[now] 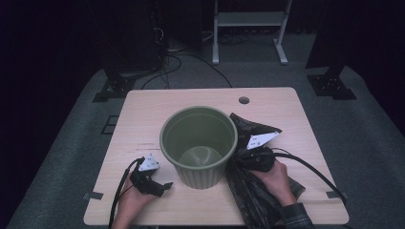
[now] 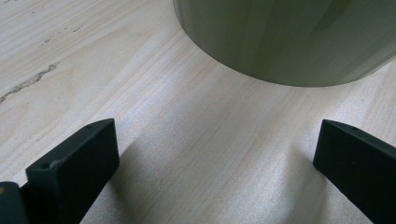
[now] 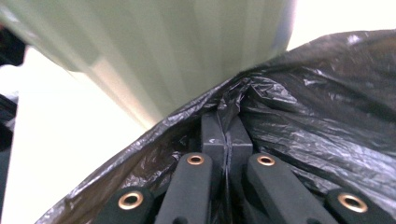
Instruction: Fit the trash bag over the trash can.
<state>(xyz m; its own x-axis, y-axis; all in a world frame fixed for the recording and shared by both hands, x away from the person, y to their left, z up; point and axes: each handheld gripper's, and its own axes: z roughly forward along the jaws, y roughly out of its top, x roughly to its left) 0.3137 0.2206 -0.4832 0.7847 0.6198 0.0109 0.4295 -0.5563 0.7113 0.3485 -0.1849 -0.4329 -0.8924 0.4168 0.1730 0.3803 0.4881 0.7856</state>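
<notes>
Your right gripper (image 3: 227, 140) pinches the black bag (image 1: 258, 191) lying right of the green bin (image 1: 198, 143), touching it; your left gripper (image 2: 215, 154) rests wide open, empty, on the table (image 1: 143, 119).

- Green bin (image 2: 289, 37): left gripper view cuts it at top and right edges; just the lower wall visible, rim out of frame
- Black plastic bag (image 1: 253, 191): high view crops its near end at the bottom edge; part hidden under the right hand (image 1: 274, 174)
- Bag fold between the right gripper (image 3: 226, 135) pads: depth of bite not readable
- Bin wall (image 3: 187, 51) in right gripper view: blurred
- Left gripper (image 2: 215, 154): jaw bases cut by frame
</notes>
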